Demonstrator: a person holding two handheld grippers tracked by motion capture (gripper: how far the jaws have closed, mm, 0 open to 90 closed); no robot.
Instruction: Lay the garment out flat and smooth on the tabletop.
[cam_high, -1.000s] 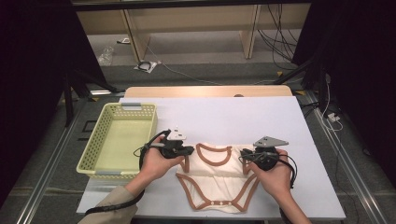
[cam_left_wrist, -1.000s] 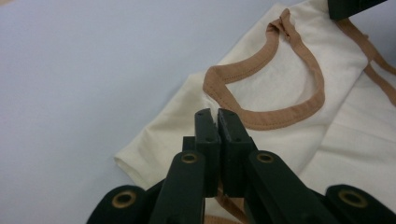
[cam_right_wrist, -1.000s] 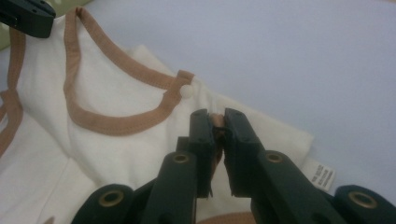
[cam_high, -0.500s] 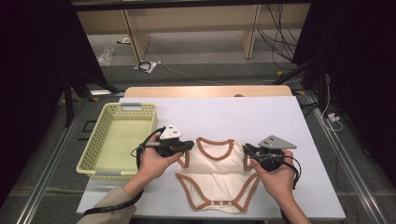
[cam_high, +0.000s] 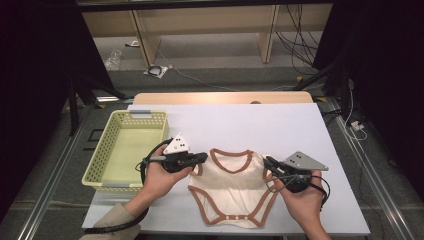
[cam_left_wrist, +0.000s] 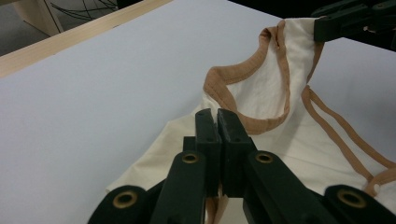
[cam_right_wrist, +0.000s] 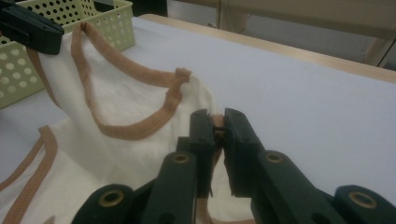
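At the near edge of the white table (cam_high: 300, 125), a cream baby bodysuit (cam_high: 232, 187) with brown trim is stretched between two hand-held grippers, its snap end trailing nearest the person. The left gripper (cam_high: 202, 158) is clamped on the garment's left shoulder, jaws pressed together over the fabric; the right gripper (cam_high: 268, 162) pinches the brown-edged right shoulder in the same way. The neckline (cam_high: 230, 155) gapes open between them. Farther left, a pale yellow basket (cam_high: 120, 177) sits on the table's left side.
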